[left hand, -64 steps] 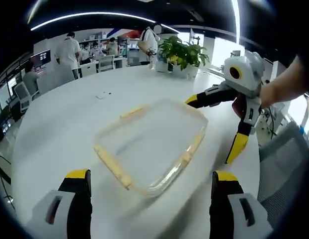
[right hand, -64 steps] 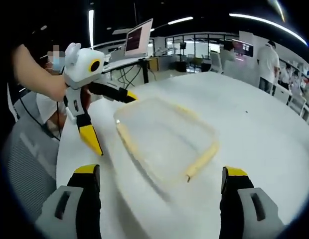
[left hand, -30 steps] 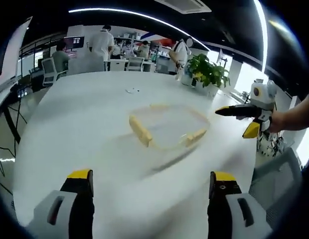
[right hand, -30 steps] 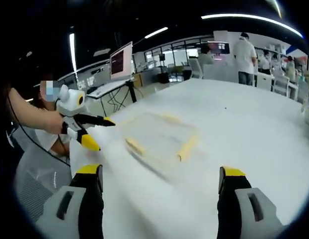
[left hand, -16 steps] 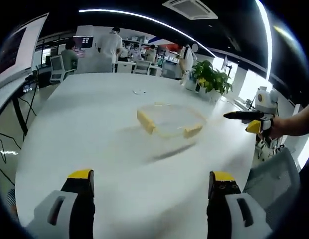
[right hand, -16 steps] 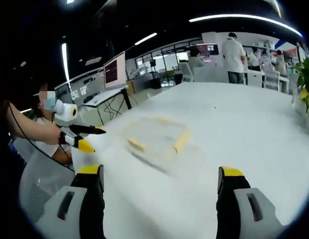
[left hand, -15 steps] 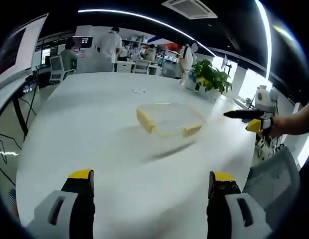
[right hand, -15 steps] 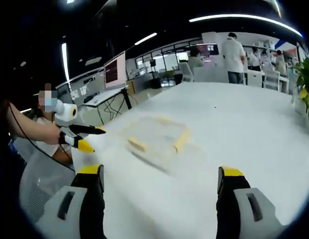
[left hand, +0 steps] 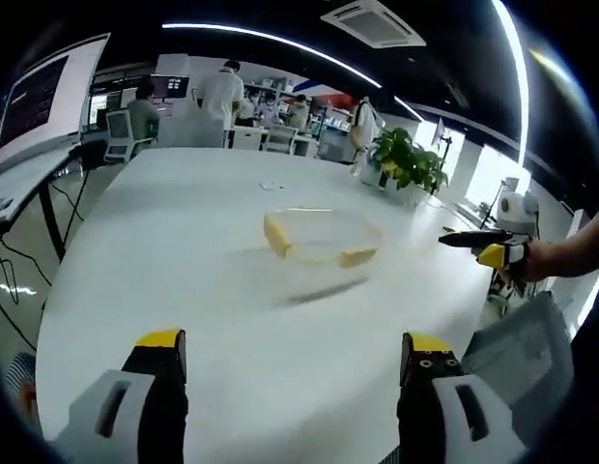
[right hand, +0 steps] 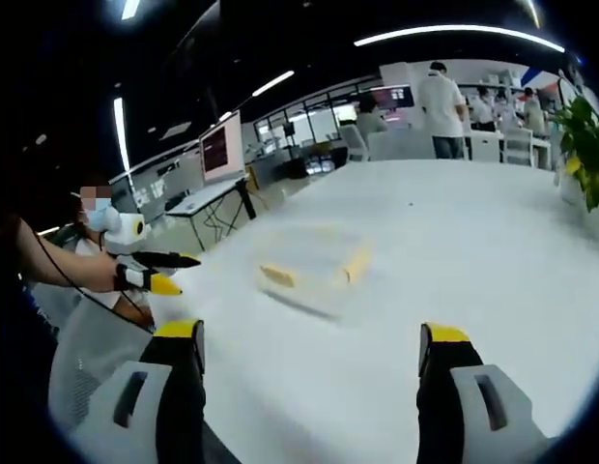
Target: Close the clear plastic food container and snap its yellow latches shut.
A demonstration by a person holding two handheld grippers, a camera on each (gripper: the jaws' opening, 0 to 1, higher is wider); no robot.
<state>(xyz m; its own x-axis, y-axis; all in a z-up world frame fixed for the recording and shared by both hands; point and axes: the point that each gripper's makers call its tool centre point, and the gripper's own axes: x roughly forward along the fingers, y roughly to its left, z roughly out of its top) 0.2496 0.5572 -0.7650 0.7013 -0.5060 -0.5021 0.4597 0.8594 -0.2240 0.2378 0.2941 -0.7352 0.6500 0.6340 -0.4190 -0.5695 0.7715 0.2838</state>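
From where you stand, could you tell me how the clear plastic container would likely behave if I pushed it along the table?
The clear plastic container looks empty, so it is probably light and would slide easily on the smooth white table. Its low, flat shape makes tipping unlikely. The yellow latches may flap if unsnapped.

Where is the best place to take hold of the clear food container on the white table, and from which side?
Probably at a long edge of the clear food container, beside a yellow latch. It lies flat and low on the white table, so come in level from the side, jaws over and under the rim. Both the left gripper and right gripper are open and well back from it.
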